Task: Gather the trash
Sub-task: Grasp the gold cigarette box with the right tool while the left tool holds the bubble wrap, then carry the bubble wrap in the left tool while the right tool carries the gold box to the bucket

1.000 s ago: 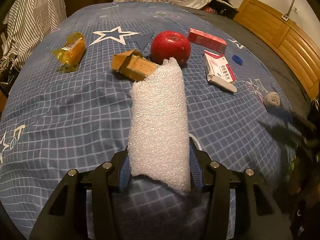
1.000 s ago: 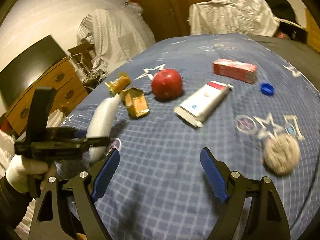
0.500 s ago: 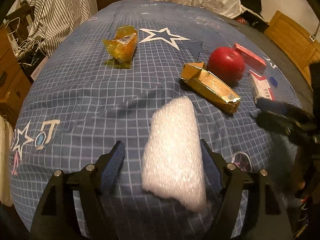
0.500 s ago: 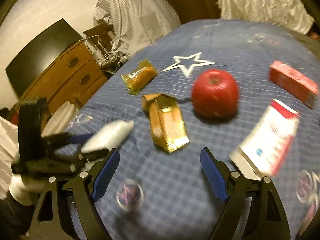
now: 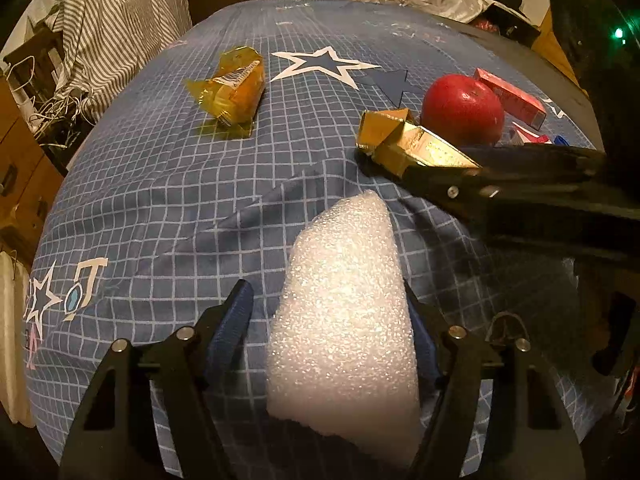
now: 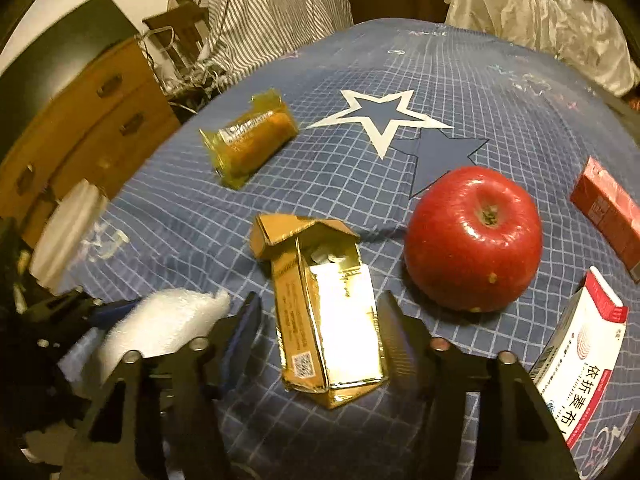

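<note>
From my left tongs [image 5: 326, 316], the white foam [image 5: 344, 320] lies on the bed [image 5: 160, 200], touching only one pad; they just closed a little. My right tongs [image 6: 318, 320] just closed in around the gold box [image 6: 332, 312], beside the apple [image 6: 472, 240]; pressing, I cannot tell.

My right gripper [image 5: 472, 168] crosses the left wrist view and covers the near end of the gold carton [image 5: 416, 146], the base of the red apple [image 5: 464, 108] and most of the white-and-red box [image 5: 530, 136]. The foam piece [image 5: 344, 320] hides my left tool's right pad (contact there unreadable). In the right wrist view the white-and-red box [image 6: 580, 360] and the red pack [image 6: 608, 212] are cut by the right edge. Foam [image 6: 160, 324] and left gripper [image 6: 60, 312] are blurred at lower left.
</note>
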`<state>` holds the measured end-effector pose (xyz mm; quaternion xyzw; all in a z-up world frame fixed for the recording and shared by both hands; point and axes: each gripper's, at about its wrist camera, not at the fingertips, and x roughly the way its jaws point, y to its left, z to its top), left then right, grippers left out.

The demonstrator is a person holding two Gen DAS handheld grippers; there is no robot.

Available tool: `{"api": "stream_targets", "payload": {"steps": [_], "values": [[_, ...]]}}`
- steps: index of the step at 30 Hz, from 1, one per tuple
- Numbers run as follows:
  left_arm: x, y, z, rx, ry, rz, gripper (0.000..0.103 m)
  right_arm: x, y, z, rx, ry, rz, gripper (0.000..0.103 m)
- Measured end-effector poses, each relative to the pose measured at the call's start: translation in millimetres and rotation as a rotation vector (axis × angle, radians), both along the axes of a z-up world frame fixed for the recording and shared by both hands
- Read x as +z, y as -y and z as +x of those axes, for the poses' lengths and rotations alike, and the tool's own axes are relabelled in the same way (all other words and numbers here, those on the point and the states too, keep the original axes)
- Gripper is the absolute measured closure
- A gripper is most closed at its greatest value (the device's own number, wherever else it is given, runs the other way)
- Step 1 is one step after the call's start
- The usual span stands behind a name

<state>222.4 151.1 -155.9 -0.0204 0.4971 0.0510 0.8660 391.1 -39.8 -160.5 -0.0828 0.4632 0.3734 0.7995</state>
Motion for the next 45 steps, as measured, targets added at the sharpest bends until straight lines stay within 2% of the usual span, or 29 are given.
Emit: {"api": "stream_targets", "payload": {"steps": [2, 4, 7, 15, 24, 35, 45], "values": [[-0.6, 0.1, 0.0, 0.005, 0.008, 0.008, 0.042, -2.5, -0.6, -4.3, -0.011, 0.023, -0.009, 0.051], [-0.2, -0.1, -0.5, 0.014, 0.018, 0.013, 0.051, -3.3, 2.3, -8.6, -0.022, 0.044, -0.005, 0.052], [1.1, -2.1, -4.8, 0.027, 0.037, 0.004, 0.055, 1.2, 9.2, -16.8, -0.041, 0.074, 0.021, 0.053], [13.1, 0.9, -25.6, 0.037, 0.097, -0.018, 0.056, 38.0, 48.7, -62.8, -0.085, 0.166, 0.123, 0.053], [72.1, 14.6, -75.3, 0.040, 0.274, -0.006, 0.056, 84.5, 116.6, -135.5, -0.207, 0.307, 0.228, 0.053], [125.1, 72.6, -114.9, -0.042, 0.481, -0.011, 0.056, 137.8, 197.7, -215.2, -0.351, 0.509, 0.249, 0.052], [143.8, 101.7, -140.5, -0.087, 0.588, 0.023, 0.056, 167.3, 239.6, -261.5, -0.415, 0.617, 0.279, 0.052]]}}
